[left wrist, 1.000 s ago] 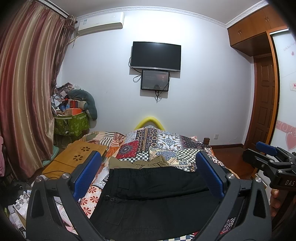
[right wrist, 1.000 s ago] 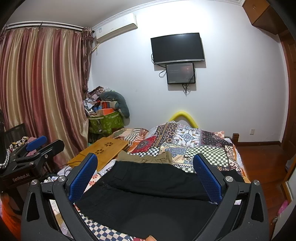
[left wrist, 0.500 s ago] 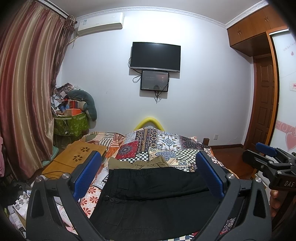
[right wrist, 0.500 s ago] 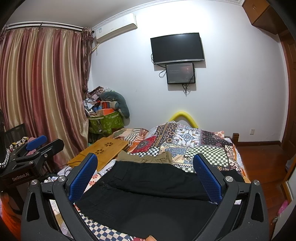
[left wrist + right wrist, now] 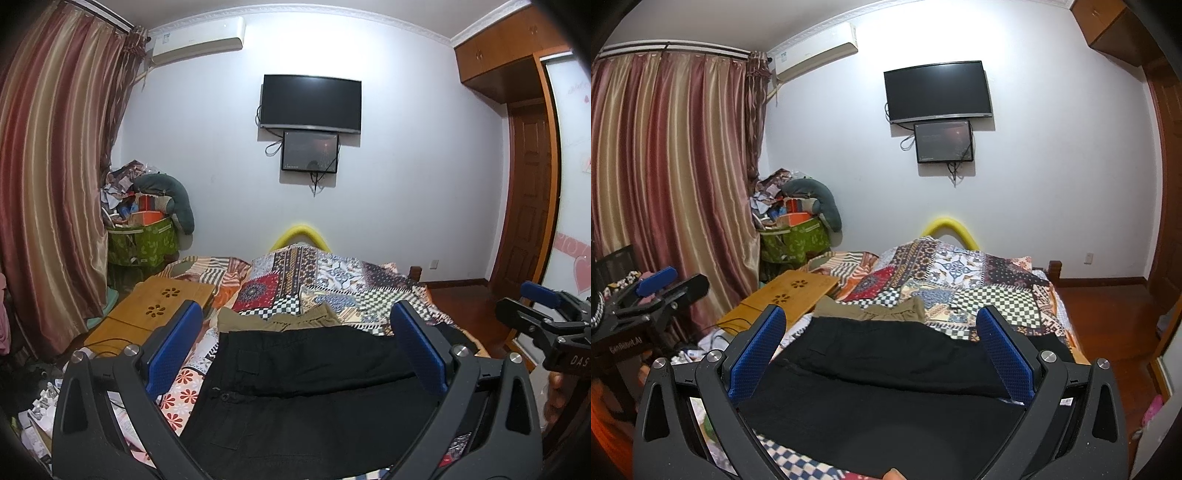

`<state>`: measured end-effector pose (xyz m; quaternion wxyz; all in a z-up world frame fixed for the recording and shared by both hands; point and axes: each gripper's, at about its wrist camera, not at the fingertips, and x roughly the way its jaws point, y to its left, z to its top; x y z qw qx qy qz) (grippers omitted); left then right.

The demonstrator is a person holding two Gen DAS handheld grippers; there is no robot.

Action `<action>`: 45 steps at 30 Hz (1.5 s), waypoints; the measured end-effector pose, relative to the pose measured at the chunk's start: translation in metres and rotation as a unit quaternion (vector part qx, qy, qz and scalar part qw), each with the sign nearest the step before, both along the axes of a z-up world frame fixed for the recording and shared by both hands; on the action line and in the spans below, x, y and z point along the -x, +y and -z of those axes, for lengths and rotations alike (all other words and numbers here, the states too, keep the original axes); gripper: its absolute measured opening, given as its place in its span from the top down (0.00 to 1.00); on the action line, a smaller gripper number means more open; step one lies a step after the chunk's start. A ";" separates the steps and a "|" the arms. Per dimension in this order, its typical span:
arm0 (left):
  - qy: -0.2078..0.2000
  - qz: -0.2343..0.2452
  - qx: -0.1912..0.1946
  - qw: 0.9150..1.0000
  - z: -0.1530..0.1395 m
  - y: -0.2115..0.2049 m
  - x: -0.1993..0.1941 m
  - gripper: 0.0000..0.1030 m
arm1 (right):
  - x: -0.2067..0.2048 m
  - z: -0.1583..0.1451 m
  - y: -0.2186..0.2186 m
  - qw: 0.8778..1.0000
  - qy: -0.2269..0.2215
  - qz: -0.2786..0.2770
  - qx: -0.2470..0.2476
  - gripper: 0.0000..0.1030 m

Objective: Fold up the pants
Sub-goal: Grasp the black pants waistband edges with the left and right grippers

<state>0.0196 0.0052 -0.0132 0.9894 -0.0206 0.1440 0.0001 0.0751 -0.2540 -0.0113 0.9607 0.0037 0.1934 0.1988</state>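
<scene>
Black pants (image 5: 306, 391) spread flat on the patchwork bedspread (image 5: 332, 273).
An olive garment (image 5: 280, 318) lies just beyond them at 12 o'clock; the left gripper (image 5: 295, 343) and right gripper (image 5: 882, 343) hover above, fingers spread wide, holding nothing.

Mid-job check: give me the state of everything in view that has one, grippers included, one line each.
left gripper: open, above the pants, holding nothing
right gripper: open, holding nothing
black pants: spread flat on the bed, already folded over once
khaki garment: lying behind the black pants, partly covered
TV: off
small screen: dim
curtain: drawn
door: closed
</scene>
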 end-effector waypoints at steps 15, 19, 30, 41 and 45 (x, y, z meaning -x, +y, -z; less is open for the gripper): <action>0.095 -0.031 -0.036 0.994 0.062 0.040 -0.104 0.00 | -0.048 0.046 -0.108 0.981 0.068 0.171 0.067 0.00; 0.136 -0.034 -0.033 0.990 0.088 0.054 -0.132 0.02 | -0.052 0.053 -0.141 0.969 0.093 0.215 0.075 0.04; 0.230 -0.044 -0.027 0.972 0.142 0.095 -0.212 0.17 | -0.088 0.088 -0.213 0.944 0.173 0.278 0.048 0.39; 0.287 -0.065 -0.031 0.955 0.192 0.122 -0.305 0.18 | -0.174 0.133 -0.217 0.944 0.204 0.251 0.073 0.48; 0.322 -0.064 -0.029 0.944 0.224 0.131 -0.332 0.18 | -0.196 0.160 -0.217 0.937 0.238 0.242 0.082 0.48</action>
